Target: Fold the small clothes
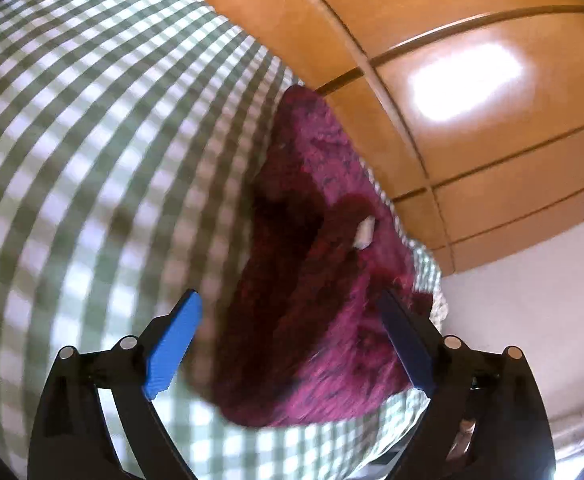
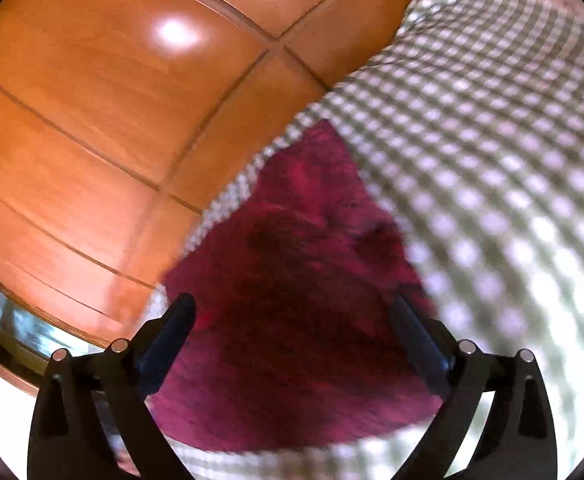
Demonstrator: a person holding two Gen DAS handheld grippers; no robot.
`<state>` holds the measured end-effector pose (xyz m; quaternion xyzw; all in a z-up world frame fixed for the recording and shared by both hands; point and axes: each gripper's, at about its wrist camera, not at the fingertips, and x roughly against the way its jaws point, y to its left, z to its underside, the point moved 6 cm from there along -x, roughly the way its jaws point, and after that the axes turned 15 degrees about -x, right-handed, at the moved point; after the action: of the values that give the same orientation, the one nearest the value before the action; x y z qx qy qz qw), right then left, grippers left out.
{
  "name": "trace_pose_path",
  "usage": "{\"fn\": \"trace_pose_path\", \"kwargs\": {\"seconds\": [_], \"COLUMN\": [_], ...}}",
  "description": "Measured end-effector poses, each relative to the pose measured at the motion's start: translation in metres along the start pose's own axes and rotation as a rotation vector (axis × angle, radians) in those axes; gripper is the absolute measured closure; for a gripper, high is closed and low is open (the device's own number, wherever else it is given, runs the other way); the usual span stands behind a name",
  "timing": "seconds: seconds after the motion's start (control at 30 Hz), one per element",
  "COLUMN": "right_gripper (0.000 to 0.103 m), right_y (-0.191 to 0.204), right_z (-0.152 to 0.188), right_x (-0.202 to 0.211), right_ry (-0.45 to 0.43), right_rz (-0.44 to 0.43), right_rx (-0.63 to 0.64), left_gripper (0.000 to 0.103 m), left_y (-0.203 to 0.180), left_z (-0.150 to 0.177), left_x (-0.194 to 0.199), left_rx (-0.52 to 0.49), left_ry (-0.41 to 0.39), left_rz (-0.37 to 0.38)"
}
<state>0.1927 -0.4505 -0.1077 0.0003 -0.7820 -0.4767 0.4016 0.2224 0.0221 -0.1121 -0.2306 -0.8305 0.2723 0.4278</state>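
A fuzzy maroon garment (image 1: 312, 300) lies bunched on a green-and-white checked cloth (image 1: 92, 140), with a small white tag (image 1: 364, 234) showing near its right side. My left gripper (image 1: 292, 304) hovers over its near part, jaws wide apart, blue pads clear of the fabric. In the right wrist view the same maroon garment (image 2: 292, 320) spreads beneath my right gripper (image 2: 294, 308), which is open too, with nothing pinched between its dark fingers. Both views are blurred by motion.
The checked cloth (image 2: 492, 160) covers the surface and ends at an edge close to the garment. Beyond it stands orange-brown wooden panelling (image 1: 472, 80) with grooves and glare. A pale surface (image 1: 532, 320) shows at lower right in the left wrist view.
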Motion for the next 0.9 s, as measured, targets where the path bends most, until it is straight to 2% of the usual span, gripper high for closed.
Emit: {"fn": "trace_pose_path", "kwargs": {"seconds": [0.1, 0.13, 0.17, 0.2, 0.23, 0.27, 0.3, 0.33, 0.37, 0.43, 0.5, 0.67, 0.9], "right_gripper": [0.007, 0.013, 0.028, 0.033, 0.037, 0.044, 0.049, 0.062, 0.067, 0.071, 0.073, 0.074, 0.074], "right_y": [-0.023, -0.027, -0.031, -0.035, -0.037, -0.034, -0.032, -0.03, -0.028, -0.026, -0.023, -0.027, -0.049], "right_z": [0.02, 0.025, 0.028, 0.034, 0.041, 0.044, 0.047, 0.05, 0.051, 0.055, 0.059, 0.083, 0.13], "right_x": [-0.002, -0.006, -0.012, -0.02, -0.023, -0.024, -0.023, -0.02, -0.018, -0.008, -0.002, 0.021, 0.064], "right_ry": [0.02, 0.025, 0.034, 0.048, 0.036, 0.021, 0.018, 0.024, 0.021, 0.012, 0.016, 0.053, 0.133], "right_rz": [0.104, 0.131, 0.148, 0.187, 0.229, 0.246, 0.251, 0.239, 0.237, 0.228, 0.214, 0.184, 0.166], "right_rx": [0.069, 0.09, 0.107, 0.125, 0.153, 0.182, 0.192, 0.185, 0.182, 0.186, 0.18, 0.176, 0.173], "left_gripper": [0.014, 0.014, 0.014, 0.014, 0.02, 0.031, 0.048, 0.056, 0.062, 0.073, 0.077, 0.078, 0.079], "left_y": [0.0, -0.002, -0.008, -0.013, -0.021, -0.025, -0.029, -0.029, -0.031, -0.033, -0.036, -0.042, -0.038], "left_z": [0.029, 0.04, 0.048, 0.052, 0.057, 0.06, 0.064, 0.066, 0.068, 0.072, 0.074, 0.088, 0.141], "left_x": [-0.005, -0.009, -0.013, -0.015, -0.018, -0.022, -0.027, -0.028, -0.027, -0.019, -0.01, 0.015, 0.066], "left_rx": [-0.086, -0.107, -0.14, -0.171, -0.214, -0.236, -0.252, -0.273, -0.291, -0.305, -0.321, -0.371, -0.354], "left_ry": [0.06, 0.085, 0.097, 0.095, 0.103, 0.12, 0.146, 0.158, 0.157, 0.153, 0.14, 0.147, 0.186], "left_rz": [-0.037, -0.042, -0.046, -0.055, -0.068, -0.064, -0.061, -0.1, -0.11, -0.105, -0.105, -0.105, -0.064]}}
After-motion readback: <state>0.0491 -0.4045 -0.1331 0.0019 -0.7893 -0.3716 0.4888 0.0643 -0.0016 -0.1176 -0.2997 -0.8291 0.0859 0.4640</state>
